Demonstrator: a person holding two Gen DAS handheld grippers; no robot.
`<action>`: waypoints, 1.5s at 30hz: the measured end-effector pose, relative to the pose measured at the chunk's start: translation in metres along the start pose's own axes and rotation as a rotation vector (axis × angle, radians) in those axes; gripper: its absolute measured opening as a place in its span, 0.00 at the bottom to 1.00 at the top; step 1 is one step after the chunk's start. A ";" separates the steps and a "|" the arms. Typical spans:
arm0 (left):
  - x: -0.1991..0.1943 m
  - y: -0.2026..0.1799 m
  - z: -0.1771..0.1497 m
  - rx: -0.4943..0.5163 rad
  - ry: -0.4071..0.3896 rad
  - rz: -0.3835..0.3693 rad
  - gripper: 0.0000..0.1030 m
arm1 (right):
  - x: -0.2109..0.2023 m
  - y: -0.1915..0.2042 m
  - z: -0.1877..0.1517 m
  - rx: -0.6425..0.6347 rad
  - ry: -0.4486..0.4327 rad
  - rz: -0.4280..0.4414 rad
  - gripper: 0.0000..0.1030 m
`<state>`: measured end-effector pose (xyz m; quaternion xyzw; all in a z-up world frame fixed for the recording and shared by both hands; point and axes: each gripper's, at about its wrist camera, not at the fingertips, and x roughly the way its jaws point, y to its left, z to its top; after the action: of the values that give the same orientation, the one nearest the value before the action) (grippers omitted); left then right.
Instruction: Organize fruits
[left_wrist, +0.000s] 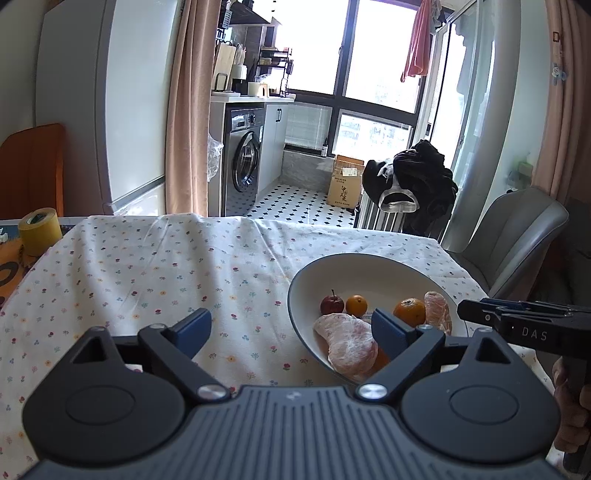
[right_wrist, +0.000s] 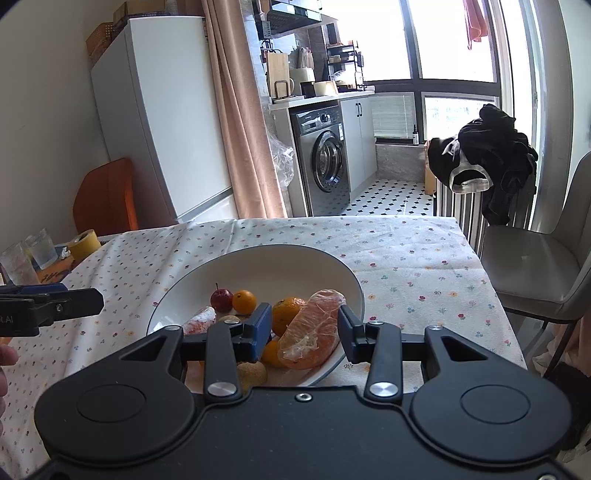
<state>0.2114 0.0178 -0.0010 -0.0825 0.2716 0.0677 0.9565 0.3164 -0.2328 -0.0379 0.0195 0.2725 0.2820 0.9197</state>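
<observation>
Left gripper (left_wrist: 291, 328) is hovering over the bench (left_wrist: 147, 266) at the left edge of the bowl (left_wrist: 369, 266), jaws spread wide, nothing between them. Its right finger is overlapping the bowl rim in view; I can't tell whether it is touching.

Right gripper (right_wrist: 306, 332) is sitting over the bowl's (right_wrist: 258, 258) near side, jaws released and framing a peeled citrus wedge (right_wrist: 314, 332). The pads are standing just beside the wedge; I can't tell whether they are making contact. The wedge is lying in the bowl, leaning toward the right rim.

All the fruit is sitting in the white bowl with the dark rim, on the floral tablecloth:
- small red apple (right_wrist: 221, 299) with stem, toward the back
- small orange (right_wrist: 244, 301) just beside the apple
- larger mandarin (right_wrist: 288, 314) just left of the wedge
- second peeled wedge (left_wrist: 347, 343) at the bowl's left side, large in the left wrist view
- a pale yellowish fruit (right_wrist: 253, 373) at the near rim, partly hidden behind the right gripper

A yellow tape roll (left_wrist: 40, 230) is standing at the bench's far left corner, well apart from the bowl. A grey chair (right_wrist: 535, 280) is standing at the bench's right side.
</observation>
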 end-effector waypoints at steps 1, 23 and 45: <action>-0.002 0.000 -0.001 -0.001 0.000 -0.001 0.90 | -0.002 0.001 -0.001 0.001 0.001 0.005 0.43; -0.060 0.011 -0.027 -0.043 -0.018 0.017 1.00 | -0.055 0.034 -0.018 -0.027 -0.006 0.105 0.83; -0.130 0.006 -0.042 -0.025 -0.014 0.022 1.00 | -0.118 0.054 -0.024 -0.046 -0.023 0.195 1.00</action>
<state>0.0795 0.0042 0.0315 -0.0911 0.2646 0.0821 0.9565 0.1949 -0.2525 0.0099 0.0281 0.2522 0.3761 0.8912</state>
